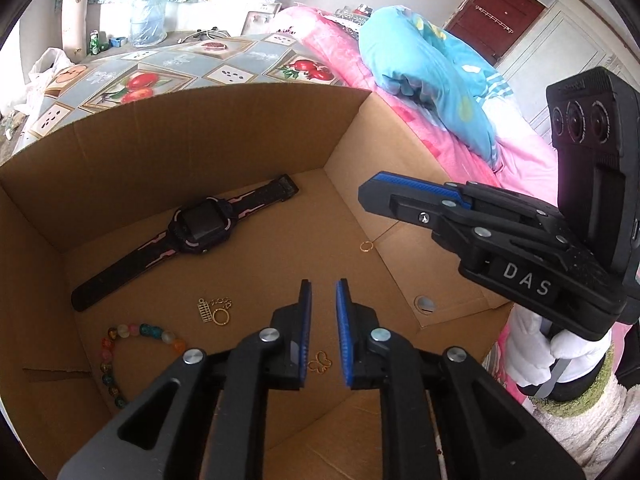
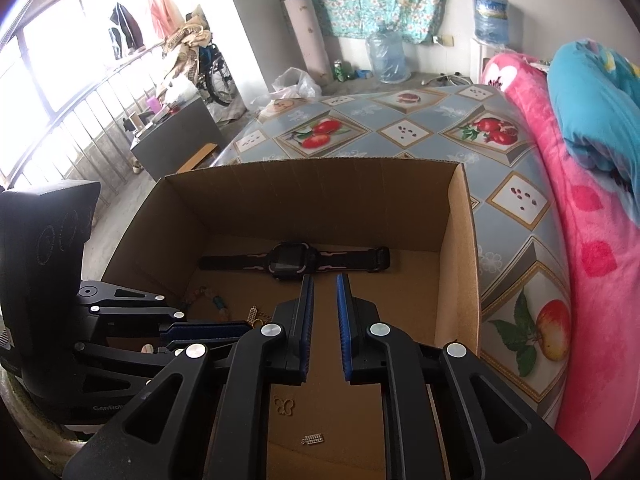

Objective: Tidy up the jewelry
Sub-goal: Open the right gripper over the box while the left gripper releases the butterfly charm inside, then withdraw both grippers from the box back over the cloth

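Jewelry such as the butterfly charm (image 1: 320, 362), lower centre, looks light and thin; pinch its edge; left gripper (image 1: 323, 286) and right gripper (image 2: 325, 280) both slightly parted, empty.

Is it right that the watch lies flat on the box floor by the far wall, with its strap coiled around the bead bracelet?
Not quite. The watch does lie flat by the far wall of the box, but its strap is stretched out straight, and the bead bracelet lies apart from it. The left wrist view shows it.
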A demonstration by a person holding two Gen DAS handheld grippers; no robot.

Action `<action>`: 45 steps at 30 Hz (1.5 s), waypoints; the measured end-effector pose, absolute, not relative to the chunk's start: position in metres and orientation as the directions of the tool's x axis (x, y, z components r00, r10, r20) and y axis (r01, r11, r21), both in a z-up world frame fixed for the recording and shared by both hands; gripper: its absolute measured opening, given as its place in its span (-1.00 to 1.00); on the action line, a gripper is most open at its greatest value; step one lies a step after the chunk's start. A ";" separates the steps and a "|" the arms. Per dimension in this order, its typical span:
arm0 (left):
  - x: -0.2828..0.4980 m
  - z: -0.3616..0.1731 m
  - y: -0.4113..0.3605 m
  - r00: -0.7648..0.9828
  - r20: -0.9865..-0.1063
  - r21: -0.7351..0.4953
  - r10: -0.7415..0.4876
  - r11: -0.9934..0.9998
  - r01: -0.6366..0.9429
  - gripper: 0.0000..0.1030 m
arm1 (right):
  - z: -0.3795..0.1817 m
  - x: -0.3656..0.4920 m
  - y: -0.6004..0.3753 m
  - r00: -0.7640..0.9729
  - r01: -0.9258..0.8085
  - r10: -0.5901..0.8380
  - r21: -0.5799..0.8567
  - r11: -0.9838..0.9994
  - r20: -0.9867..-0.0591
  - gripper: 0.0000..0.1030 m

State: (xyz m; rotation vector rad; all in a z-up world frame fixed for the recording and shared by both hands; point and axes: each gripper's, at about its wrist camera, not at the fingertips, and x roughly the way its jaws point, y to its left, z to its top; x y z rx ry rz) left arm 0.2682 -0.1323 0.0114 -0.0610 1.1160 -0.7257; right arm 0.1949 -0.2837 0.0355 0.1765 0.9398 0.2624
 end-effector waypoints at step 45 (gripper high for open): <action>0.079 0.062 -0.050 0.546 -0.566 -0.203 -0.617 0.747 0.634 0.52 | 0.062 0.003 -0.318 0.789 0.045 0.194 0.369 0.928 -0.584 0.07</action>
